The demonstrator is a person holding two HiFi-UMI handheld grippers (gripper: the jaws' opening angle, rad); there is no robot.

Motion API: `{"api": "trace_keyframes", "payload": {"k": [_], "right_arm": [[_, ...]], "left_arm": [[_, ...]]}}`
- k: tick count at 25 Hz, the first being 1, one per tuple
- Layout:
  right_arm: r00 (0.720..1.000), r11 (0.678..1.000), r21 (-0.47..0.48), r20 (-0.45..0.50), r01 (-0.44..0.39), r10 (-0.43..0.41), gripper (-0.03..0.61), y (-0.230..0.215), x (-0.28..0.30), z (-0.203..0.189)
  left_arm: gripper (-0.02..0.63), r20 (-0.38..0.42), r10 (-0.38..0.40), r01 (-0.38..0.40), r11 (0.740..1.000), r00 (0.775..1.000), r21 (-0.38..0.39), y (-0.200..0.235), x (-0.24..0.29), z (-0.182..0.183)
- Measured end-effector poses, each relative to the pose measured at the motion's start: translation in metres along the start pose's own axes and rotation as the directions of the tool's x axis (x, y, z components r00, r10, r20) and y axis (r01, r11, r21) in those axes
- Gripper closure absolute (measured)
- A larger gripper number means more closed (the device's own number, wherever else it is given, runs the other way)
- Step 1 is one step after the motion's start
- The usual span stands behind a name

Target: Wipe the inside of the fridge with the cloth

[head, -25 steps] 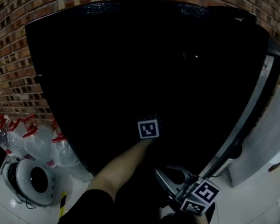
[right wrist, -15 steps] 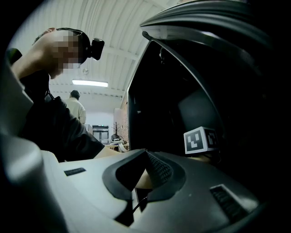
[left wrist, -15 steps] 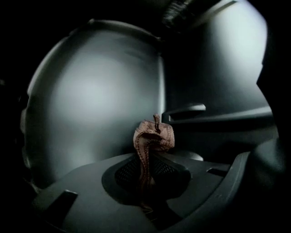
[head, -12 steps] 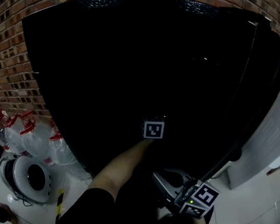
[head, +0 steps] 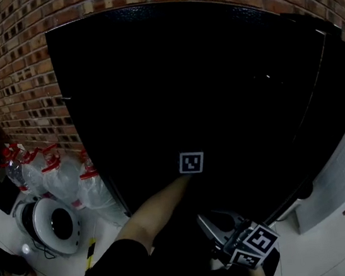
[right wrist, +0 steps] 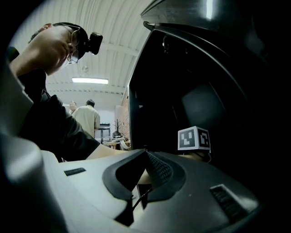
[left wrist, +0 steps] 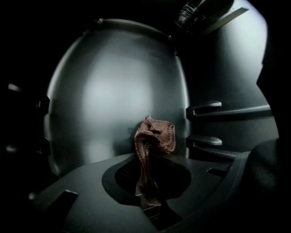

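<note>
One brown knitted cloth (left wrist: pixel 157 136), pinched in the left gripper (left wrist: pixel 144 173), stands lengthwise toward 12 o'clock inside the black fridge (left wrist: pixel 109 91); right gripper (right wrist: pixel 144 170) is closed, empty.

The left hand-held gripper (left wrist: pixel 146 182) is placed inside the fridge (head: pixel 216 83). The cloth (left wrist: pixel 154 139) is pinched between its jaws and raised ahead of it, near the back wall (left wrist: pixel 113 100); whether contact is made cannot be told. Shelf rails (left wrist: pixel 204 108) are set to its right. The right hand-held gripper (head: pixel 218 226) is kept outside, before the fridge opening. Water bottles (head: pixel 61 182) and a round appliance (head: pixel 51 224) are stood on the floor (head: pixel 57 271), well to the left of both grippers. A brick wall (head: pixel 3 68) is found behind the fridge.
</note>
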State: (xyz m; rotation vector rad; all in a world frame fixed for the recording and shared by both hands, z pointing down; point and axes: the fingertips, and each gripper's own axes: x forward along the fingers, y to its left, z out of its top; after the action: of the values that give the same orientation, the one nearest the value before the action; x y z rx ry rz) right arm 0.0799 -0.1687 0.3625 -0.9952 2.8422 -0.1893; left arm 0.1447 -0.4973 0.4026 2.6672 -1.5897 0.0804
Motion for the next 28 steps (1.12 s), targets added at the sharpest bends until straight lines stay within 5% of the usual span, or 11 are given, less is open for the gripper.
{"api": "trace_keyframes", "payload": {"k": [16, 28], "right_arm": [[0.998, 0.998, -0.032, -0.013, -0.057, 0.057, 0.574, 0.025, 0.013, 0.000], [0.998, 0.998, -0.050, -0.036, -0.048, 0.046, 0.574, 0.021, 0.015, -0.005]], "left_arm": [[0.563, -0.017, 0.197, -0.196, 0.980, 0.980, 0.021, 0.082, -0.028, -0.002], [0.561, -0.014, 0.265, -0.265, 0.964, 0.964, 0.015, 0.108, -0.036, -0.001]]}}
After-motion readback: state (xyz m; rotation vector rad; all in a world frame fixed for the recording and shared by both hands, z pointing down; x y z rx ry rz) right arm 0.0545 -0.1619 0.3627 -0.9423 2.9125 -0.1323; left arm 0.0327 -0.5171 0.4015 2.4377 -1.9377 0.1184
